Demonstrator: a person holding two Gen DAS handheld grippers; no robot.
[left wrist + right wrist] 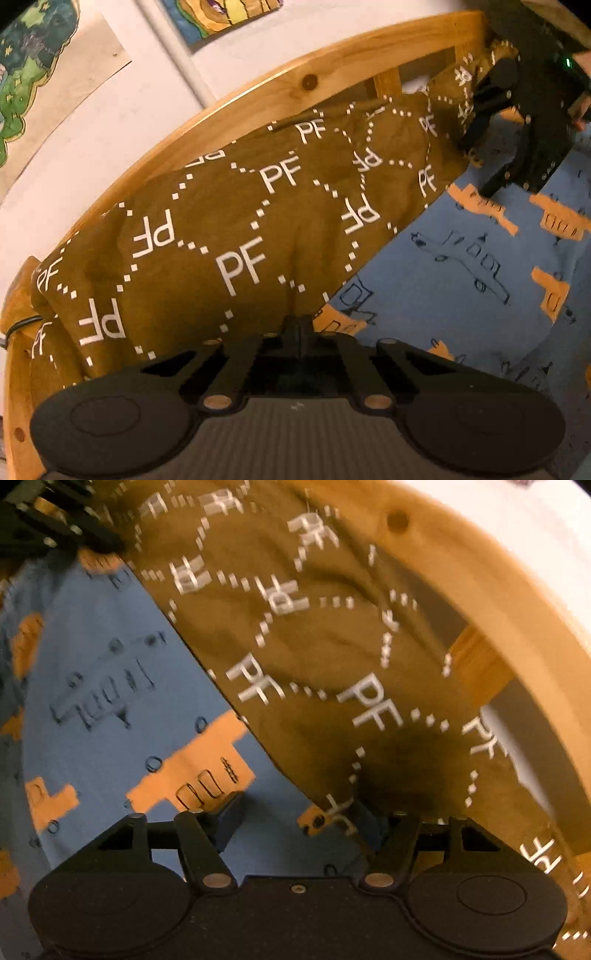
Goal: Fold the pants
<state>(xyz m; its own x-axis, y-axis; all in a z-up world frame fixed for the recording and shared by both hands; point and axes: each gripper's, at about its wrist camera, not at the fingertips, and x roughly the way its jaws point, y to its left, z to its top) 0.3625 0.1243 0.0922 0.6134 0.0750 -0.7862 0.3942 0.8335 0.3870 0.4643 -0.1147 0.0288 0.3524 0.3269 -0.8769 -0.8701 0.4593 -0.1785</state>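
Brown pants point(258, 221) printed with white "PF" letters and dotted lines lie stretched along the wooden bed rail on a blue sheet. My left gripper point(299, 323) is shut, its fingertips together on the near edge of the pants at one end. At the other end, my right gripper point(478, 170) stands over the pants' edge with its jaws apart. In the right wrist view the right gripper point(297, 816) has one finger on the sheet and the other at the hem of the pants point(314, 646), with no pad pressing. The left gripper point(107, 542) shows at the top left.
The pale wooden bed rail point(258, 103) point(498, 609) runs right behind the pants, against a white wall with drawings point(29, 74). The blue sheet point(461, 295) point(110, 701) with orange shapes spreads out on the near side. A black cable point(22, 325) hangs at the rail's left end.
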